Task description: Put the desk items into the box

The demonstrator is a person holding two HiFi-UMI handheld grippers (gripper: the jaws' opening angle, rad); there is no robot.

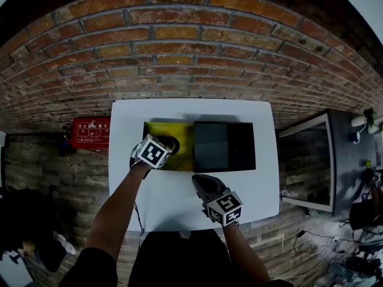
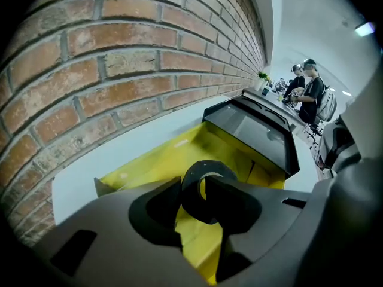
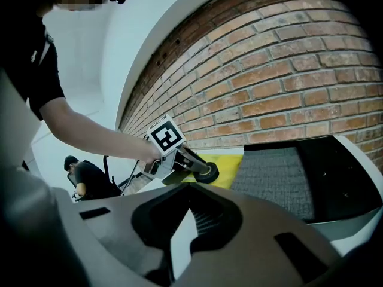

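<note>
Left gripper (image 2: 200, 191) clamps black tape roll (image 2: 209, 166) over yellow box (image 2: 152, 160). Roll likely light, stiff, slick-sided; firm hold across ring suits. Right gripper (image 3: 190, 187) closed, empty, above table (image 1: 251, 184).

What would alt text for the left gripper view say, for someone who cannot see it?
The left gripper pinches a black roll of tape between its two jaws, above an open yellow box on a white table. The box's dark lid lies beyond it, a brick wall runs along the left, and people stand far off at the right.
</note>
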